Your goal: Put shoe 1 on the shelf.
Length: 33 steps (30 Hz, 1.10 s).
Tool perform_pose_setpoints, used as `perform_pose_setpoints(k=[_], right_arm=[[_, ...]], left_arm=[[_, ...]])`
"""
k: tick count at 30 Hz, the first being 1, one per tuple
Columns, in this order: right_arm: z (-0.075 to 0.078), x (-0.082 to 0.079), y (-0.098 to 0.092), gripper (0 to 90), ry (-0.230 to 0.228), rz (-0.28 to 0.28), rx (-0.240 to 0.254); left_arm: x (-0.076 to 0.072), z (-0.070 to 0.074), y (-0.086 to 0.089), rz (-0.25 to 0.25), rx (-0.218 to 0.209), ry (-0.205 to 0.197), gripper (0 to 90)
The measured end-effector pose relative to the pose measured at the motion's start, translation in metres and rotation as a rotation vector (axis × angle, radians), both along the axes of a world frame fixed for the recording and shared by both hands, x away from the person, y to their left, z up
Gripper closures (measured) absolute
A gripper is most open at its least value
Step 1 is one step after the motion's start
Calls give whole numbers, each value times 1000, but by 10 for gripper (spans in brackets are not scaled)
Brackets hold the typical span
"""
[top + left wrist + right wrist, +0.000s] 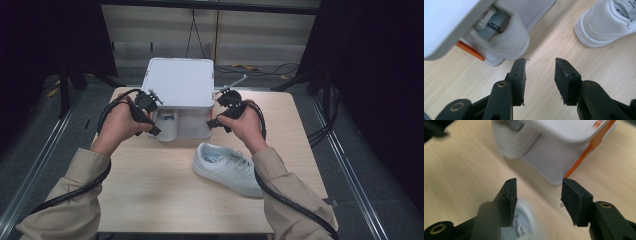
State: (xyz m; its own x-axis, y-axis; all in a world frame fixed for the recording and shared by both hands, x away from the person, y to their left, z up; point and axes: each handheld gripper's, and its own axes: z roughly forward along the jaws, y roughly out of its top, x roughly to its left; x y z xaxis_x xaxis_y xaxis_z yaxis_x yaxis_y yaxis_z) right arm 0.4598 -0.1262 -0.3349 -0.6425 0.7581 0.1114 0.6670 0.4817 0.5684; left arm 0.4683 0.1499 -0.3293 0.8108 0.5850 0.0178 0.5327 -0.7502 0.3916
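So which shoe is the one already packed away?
Find the white box at the far middle of the wooden table. The packed shoe sits in its open front, heel outward, under the lid; the other white shoe lies loose on the table.

Both arms in tan sleeves reach in from the bottom, bent a little at the elbows. The left gripper point(150, 102) is held in the left hand, jaws apart with nothing between them. The right gripper point(222, 107) is in the right hand, jaws apart and empty too
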Motion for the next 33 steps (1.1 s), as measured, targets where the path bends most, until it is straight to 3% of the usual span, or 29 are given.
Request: perform_pose_setpoints(k=[5,9,12,15,22,26,28,30,33], right_arm=[[-13,-19,-5,392,57,51,-31],[-20,-29,-5,381,70,84,-65],[-23,-35,-3,377,66,101,-62],[-30,-40,-1,374,92,117,-71],[-40,-48,-1,372,105,136,-85],[-43,-50,0,368,107,152,-80],[-44,-52,3,367,113,161,-87],[-44,-53,5,364,117,166,-90],[-43,-56,9,358,122,181,-94]], left_arm=[[6,16,-7,-1,-21,16,598],[15,25,-11,-5,-40,29,592],[25,30,-11,19,-65,28,608],[34,30,-11,40,-65,36,618],[53,34,-11,83,-90,9,675],[62,35,-13,129,-108,-52,713],[69,33,-13,160,-138,-39,778],[73,27,-14,179,-111,-22,825],[78,18,-14,203,-135,-12,830]])
